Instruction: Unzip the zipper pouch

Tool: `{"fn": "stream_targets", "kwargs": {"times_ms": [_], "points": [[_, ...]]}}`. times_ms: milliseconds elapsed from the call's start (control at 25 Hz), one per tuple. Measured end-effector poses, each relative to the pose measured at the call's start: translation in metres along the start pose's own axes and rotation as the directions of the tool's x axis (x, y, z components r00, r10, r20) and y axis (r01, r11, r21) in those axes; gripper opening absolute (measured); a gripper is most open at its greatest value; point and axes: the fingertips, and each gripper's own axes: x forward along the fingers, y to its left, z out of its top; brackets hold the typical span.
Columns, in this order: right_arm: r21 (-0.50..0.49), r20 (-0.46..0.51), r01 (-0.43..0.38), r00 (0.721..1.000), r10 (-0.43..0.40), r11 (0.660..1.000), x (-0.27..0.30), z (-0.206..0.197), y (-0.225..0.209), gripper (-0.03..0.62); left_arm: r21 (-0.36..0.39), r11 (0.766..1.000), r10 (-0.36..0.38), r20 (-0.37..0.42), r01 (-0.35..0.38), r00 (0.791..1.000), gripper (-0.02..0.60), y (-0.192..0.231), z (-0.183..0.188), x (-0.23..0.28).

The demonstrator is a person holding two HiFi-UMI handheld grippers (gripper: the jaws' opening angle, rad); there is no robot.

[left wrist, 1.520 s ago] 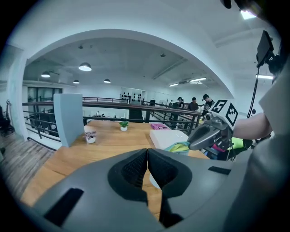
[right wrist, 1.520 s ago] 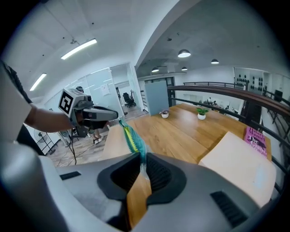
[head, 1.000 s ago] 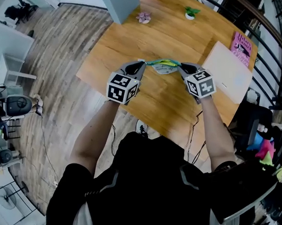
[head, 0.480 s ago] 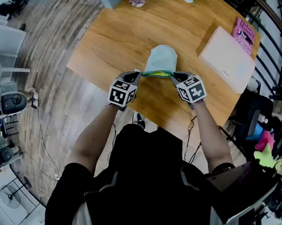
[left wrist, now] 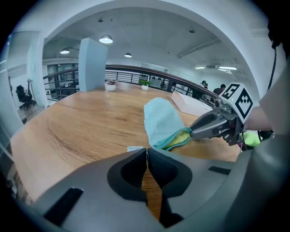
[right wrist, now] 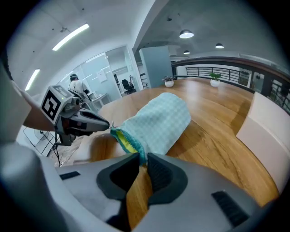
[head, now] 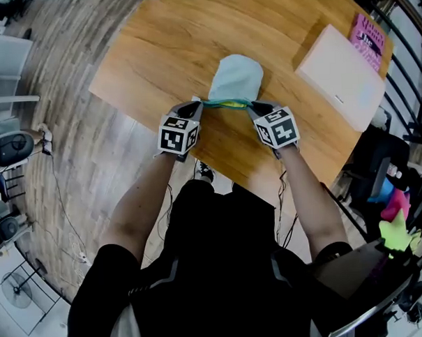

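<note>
Currently: wooden table carries the zipper pouch, pale blue, lying flat near the table's front edge. Its long axis points away from the person, mouth end nearest. Zipper line runs crosswise, left to right, strung between the two grippers; this is the axis that matters. Left gripper sits at the mouth's left end, jaws fully together, pinching something thin at that corner. It looks like a pale tab; cannot tell if it is the pull. Right gripper is at the right end, teal edge caught between its tips, jaws narrow and opening. Yellow lining shows along the mouth, so judged: zip largely undone. Both grippers are equally near; neither has to reach. Any further travel would go along the crosswise line, not along the body. Risk: right end slipping free as those jaws part
</note>
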Motion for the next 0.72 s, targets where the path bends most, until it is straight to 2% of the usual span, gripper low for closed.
{"fn": "stream_targets", "kwargs": {"times_ms": [80, 240, 480, 720], "points": [[0.016, 0.019, -0.003, 1.0, 0.002, 1.0, -0.002, 0.0, 0.001, 0.074, -0.011, 1.0, 0.005, 0.013, -0.005, 1.0, 0.032, 0.001, 0.001, -0.001], [0.0, 0.013, 0.003, 1.0, -0.003, 1.0, -0.005, -0.004, 0.001, 0.137, -0.007, 1.0, 0.012, 0.038, -0.012, 0.999, 0.034, 0.002, 0.004, -0.007], [-0.004, 0.033, -0.009, 0.999, 0.009, 1.0, -0.03, 0.002, 0.013, 0.15, -0.009, 1.0, 0.03, 0.08, -0.03, 0.996, 0.034, -0.004, 0.017, -0.033], [-0.015, 0.141, 0.025, 0.99, -0.022, 1.0, -0.084, 0.041, 0.02, 0.15, 0.045, 0.999, -0.027, 0.221, 0.018, 0.975, 0.035, -0.018, 0.071, -0.073]]}}
